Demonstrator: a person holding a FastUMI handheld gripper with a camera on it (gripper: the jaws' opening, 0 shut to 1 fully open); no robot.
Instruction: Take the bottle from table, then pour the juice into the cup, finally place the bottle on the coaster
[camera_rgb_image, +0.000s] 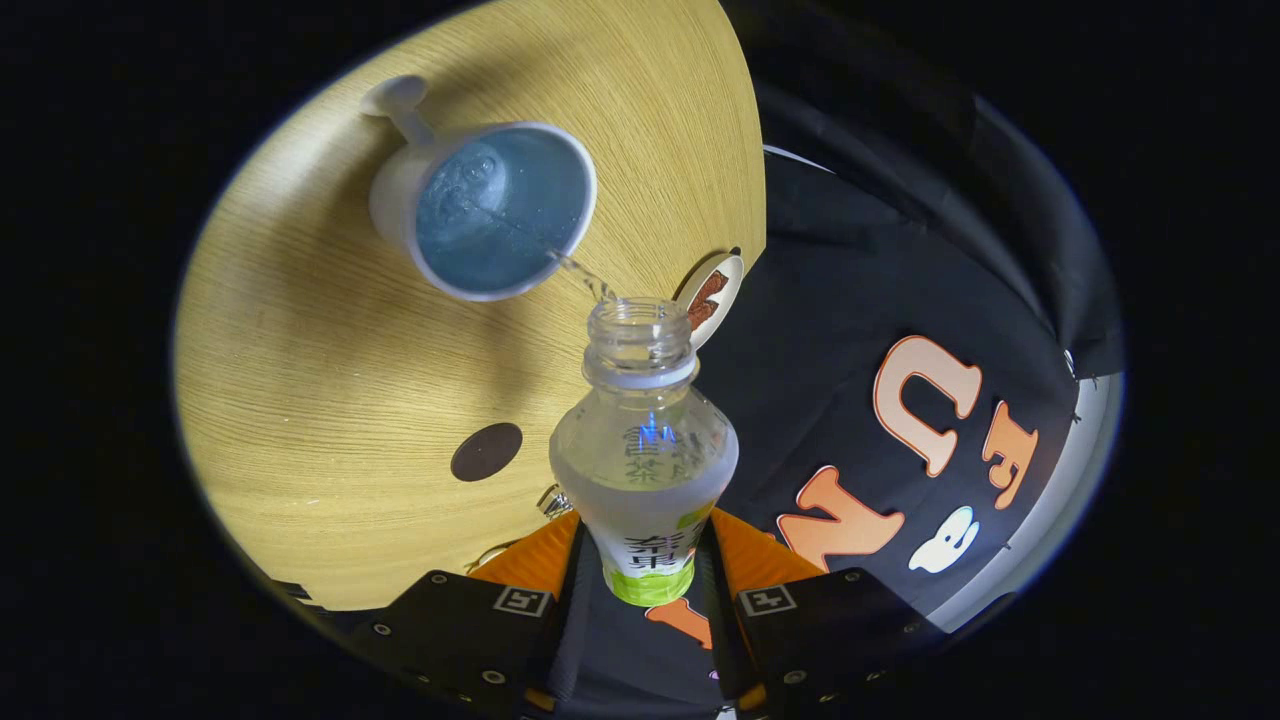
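The lower body of the bottle (643, 455) is hidden between the two fingers (530, 560) of the tongs (645, 570), so the points of contact cannot be seen, though the bottle is held there. The round coaster (712, 297) is partly covered by the bottle's open neck, and its pattern cannot be made out. The base of the cup (480, 210) is concealed by its own rim and the blue liquid inside. A small shiny object (553, 501) beside the left finger is too small to identify. The counter (330, 400) is cut off beneath the fingers.
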